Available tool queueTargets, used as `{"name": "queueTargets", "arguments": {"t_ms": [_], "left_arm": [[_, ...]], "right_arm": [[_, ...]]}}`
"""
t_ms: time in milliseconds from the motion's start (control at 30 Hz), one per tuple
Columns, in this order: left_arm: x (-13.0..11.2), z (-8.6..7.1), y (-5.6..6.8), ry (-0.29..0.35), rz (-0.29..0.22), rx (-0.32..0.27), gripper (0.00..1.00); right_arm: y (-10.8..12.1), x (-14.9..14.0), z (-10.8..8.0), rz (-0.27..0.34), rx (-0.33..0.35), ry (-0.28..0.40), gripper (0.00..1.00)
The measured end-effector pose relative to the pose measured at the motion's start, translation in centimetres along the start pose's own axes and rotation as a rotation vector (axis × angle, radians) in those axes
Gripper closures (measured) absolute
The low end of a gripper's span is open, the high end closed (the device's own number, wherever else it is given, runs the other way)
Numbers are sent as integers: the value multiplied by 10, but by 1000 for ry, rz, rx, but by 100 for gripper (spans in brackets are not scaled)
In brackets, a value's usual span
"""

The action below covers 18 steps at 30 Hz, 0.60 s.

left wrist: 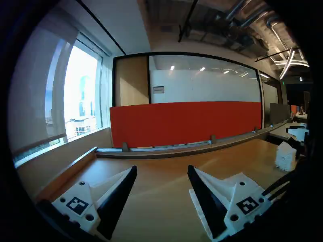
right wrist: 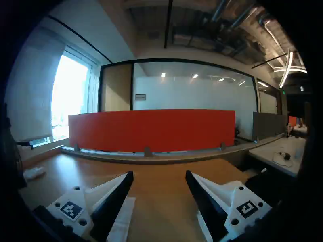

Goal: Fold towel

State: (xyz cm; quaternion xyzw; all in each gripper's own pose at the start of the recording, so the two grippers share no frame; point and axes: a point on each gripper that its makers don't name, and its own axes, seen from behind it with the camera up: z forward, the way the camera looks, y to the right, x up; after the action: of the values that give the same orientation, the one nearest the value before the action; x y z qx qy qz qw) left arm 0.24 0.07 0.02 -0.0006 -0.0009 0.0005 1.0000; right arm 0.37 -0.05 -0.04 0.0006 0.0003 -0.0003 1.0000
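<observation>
The left gripper (left wrist: 161,167) and right gripper (right wrist: 158,172) hover spread and empty above the table (left wrist: 161,209), likely poised to pinch the towel (right wrist: 123,218) lying flat under the right one, well short of the far edge.

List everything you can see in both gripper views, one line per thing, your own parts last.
desk: one, light wood, under both grippers
divider: one, red, along the desk's far edge
window: one, bright, on the left wall
white stack: one, white, at the desk's right edge in the left gripper view; perhaps folded cloth, too small to tell
towel: one, white, flat on the desk beneath the right gripper
crumpled item: one, white, far left on the desk in the right gripper view
side desk: one, white, to the right beyond the wooden desk
left gripper: one, white with black jaws, open, holding nothing
right gripper: one, white with black jaws, open, holding nothing
</observation>
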Motion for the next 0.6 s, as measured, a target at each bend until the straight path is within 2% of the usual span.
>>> {"name": "queueTargets", "arguments": {"t_ms": [167, 300, 467, 600], "left_arm": [[22, 0, 6, -19, 3, -14, 7], [38, -3, 12, -41, -6, -37, 7], [46, -6, 19, -78, -9, -71, 7], [46, -8, 25, -118, 7, -107, 7]], "right_arm": [[-6, 33, -4, -6, 20, -1, 0], [-17, 52, -8, -18, 67, -21, 0], [-32, 62, -13, -53, 138, -67, 0], [-47, 61, -18, -89, 212, -117, 0]]}}
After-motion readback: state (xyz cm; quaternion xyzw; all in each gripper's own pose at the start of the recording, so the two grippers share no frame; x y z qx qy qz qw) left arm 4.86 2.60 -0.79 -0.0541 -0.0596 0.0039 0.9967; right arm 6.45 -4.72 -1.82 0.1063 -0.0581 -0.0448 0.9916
